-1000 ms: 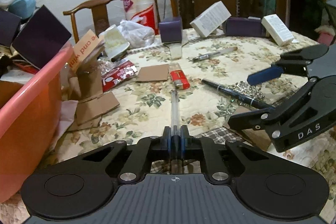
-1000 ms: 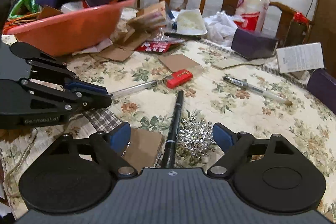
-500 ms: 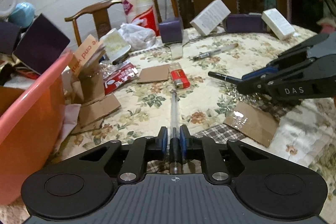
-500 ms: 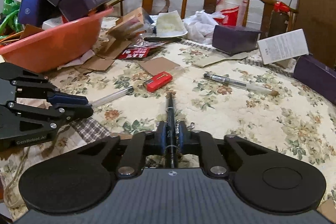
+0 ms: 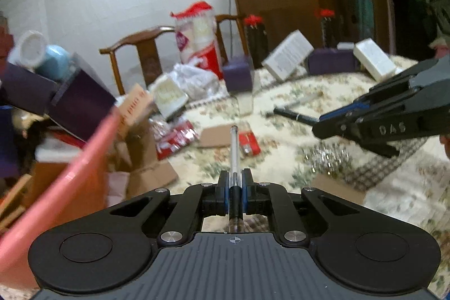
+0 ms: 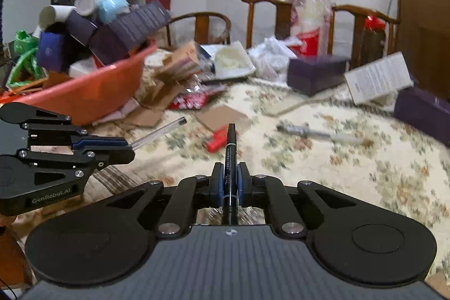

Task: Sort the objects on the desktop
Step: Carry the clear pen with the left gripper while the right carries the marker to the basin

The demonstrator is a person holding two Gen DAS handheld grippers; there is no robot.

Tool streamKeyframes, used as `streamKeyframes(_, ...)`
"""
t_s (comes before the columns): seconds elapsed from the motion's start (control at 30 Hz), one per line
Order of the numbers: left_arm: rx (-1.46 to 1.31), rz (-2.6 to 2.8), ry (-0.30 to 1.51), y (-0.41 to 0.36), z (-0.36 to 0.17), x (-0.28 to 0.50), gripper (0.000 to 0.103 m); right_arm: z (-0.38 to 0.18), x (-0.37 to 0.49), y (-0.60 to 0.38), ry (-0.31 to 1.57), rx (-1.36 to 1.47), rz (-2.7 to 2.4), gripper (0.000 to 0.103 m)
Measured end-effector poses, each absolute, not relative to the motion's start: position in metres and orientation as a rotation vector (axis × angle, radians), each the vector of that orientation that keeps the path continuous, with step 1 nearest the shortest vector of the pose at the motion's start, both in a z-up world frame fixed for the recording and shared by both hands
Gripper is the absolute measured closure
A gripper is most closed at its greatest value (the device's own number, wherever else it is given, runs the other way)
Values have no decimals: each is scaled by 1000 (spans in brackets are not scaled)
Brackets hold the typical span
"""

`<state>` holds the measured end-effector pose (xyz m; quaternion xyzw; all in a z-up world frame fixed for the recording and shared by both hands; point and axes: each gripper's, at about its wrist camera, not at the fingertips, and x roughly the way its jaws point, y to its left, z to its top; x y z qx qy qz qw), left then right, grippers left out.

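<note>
Both pens are lifted clear of the floral-cloth surface (image 6: 351, 159): the left gripper (image 5: 234, 189) has its jaws pinching a clear plastic pen (image 5: 234, 151), and the right gripper (image 6: 229, 182) pinches a black marker pen (image 6: 231, 148). Neither is stowed. A silver-capped pen (image 6: 315, 132), a red lighter (image 6: 218, 138) and cardboard scraps remain outside the full orange plastic basin (image 6: 92, 94).

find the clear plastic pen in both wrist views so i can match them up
Left wrist view: the clear plastic pen runs up the bottom centre, clamped in the left hand-held gripper.
Right wrist view: the same pen pokes out at middle left, angled up to the right.
Shared landmark: the orange plastic basin, at the left in both.
</note>
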<state>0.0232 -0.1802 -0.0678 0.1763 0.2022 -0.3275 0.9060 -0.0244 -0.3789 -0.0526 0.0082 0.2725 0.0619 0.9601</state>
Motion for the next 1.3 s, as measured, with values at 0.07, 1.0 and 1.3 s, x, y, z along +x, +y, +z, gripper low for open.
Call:
streamKeyframes(0.07,358,-659,394,-174,-58,20,100,-44,-23,-370,531,9,147,92)
streamKeyframes(1.0,288,-274,139,-30,95,9,100,124,51,-202,254,-8,534,92)
streamKeyframes(1.3,246,-244,197,-17,88,57,99,123,109,-175,298,16,551,92)
